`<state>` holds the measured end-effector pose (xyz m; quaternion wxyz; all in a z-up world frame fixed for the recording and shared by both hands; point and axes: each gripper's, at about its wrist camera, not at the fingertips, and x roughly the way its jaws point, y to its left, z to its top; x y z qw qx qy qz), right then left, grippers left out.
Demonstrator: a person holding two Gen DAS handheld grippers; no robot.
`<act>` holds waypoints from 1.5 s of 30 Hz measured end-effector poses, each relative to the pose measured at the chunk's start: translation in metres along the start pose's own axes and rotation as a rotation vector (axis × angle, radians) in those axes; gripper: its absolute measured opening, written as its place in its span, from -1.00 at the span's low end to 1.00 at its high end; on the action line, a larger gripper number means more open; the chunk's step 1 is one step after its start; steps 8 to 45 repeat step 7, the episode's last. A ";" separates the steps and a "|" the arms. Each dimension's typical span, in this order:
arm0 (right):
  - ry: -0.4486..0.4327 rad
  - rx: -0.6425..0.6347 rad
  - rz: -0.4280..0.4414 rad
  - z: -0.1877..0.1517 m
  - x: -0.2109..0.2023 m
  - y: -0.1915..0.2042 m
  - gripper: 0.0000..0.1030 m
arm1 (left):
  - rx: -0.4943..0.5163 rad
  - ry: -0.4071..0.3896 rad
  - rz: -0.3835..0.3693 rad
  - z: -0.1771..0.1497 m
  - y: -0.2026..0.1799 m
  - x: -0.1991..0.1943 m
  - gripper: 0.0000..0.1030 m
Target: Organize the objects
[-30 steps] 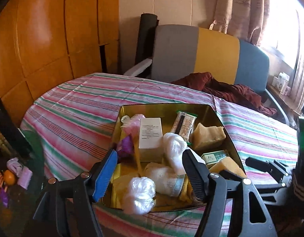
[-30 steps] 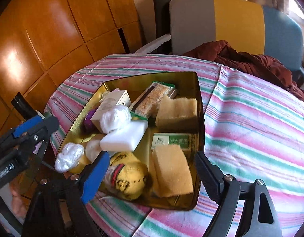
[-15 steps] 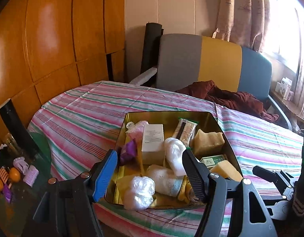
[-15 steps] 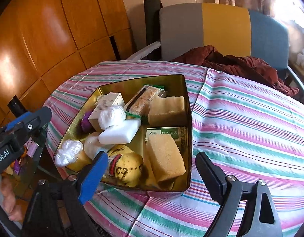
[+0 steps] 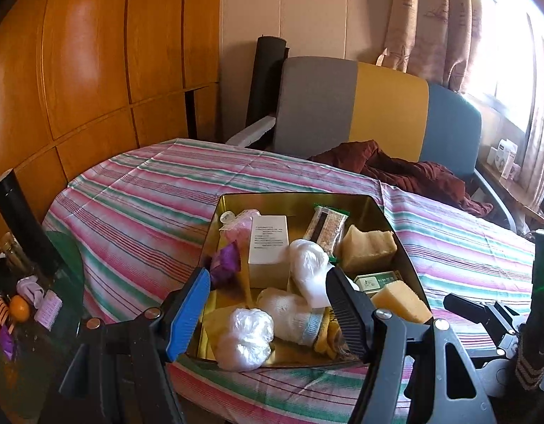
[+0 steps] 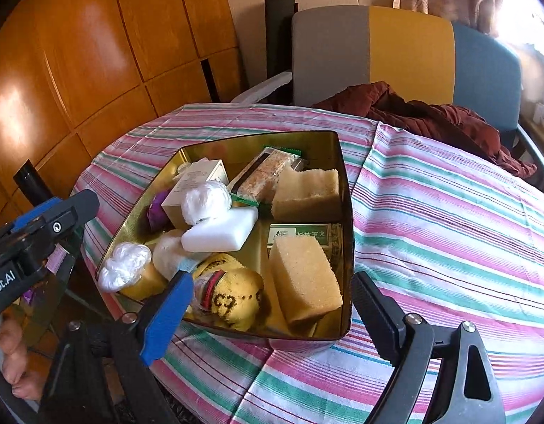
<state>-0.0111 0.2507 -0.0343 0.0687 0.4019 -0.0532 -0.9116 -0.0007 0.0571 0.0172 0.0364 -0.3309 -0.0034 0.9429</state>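
Both tongs I operate stand wide and hold nothing: left tongs (image 5: 268, 304) hang above the near end of the gold tin (image 5: 293, 199), with jaws just narrowed slightly; right tongs (image 6: 268, 304) hover over its near corner, jaws just widened. On the striped desk (image 6: 448, 233), the tin holds two sponges (image 6: 303, 275), a white box (image 5: 268, 243), a white soap bar (image 6: 219, 235), plastic-wrapped bundles (image 5: 245, 335) and a yellow sock (image 6: 233, 300).
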 end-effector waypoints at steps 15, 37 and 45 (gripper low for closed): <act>-0.010 0.004 -0.004 0.001 -0.001 -0.002 0.76 | 0.001 -0.008 -0.010 0.000 0.001 0.001 0.28; -0.010 0.004 -0.004 0.001 -0.001 -0.002 0.76 | 0.001 -0.008 -0.010 0.000 0.001 0.001 0.28; -0.010 0.004 -0.004 0.001 -0.001 -0.002 0.76 | 0.001 -0.008 -0.010 0.000 0.001 0.001 0.28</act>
